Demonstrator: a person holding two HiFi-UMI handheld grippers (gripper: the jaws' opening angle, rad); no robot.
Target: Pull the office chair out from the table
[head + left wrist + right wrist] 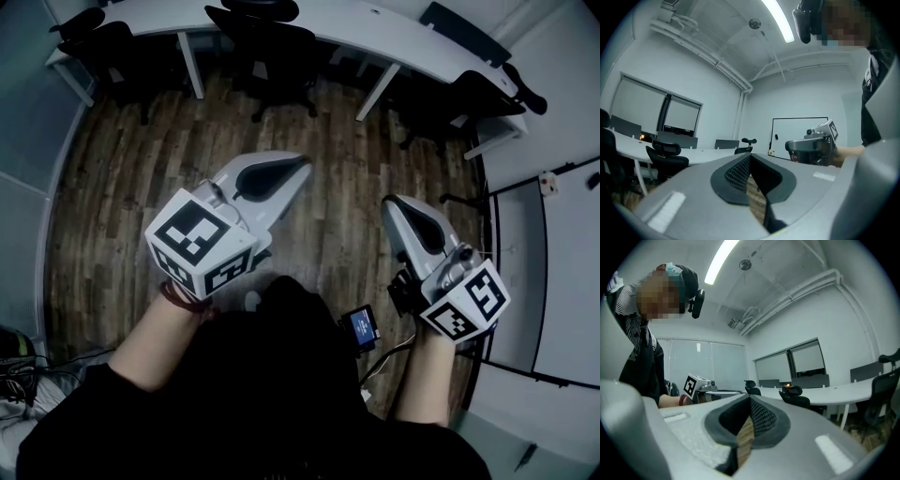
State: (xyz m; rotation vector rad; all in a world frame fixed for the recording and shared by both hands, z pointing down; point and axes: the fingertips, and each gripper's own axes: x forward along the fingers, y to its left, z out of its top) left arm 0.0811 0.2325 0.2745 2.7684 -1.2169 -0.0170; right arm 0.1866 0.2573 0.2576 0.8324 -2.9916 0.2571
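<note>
Left gripper: fingers pressed together, nothing pinched. Right gripper: fingers likewise pressed together, empty. Both held level, side by side and apart, above wooden floor. Well ahead of the fingertips: office chair, black, drawn up to curved white table, untouched. Second black chair ahead and to the right of the right fingertips, at same table. Whiteboard on wall beyond right gripper.

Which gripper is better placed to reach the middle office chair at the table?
Probably the left gripper: in the head view it points toward the middle chair and sits nearer. The right gripper lies off to the side. Both jaws are shut.
</note>
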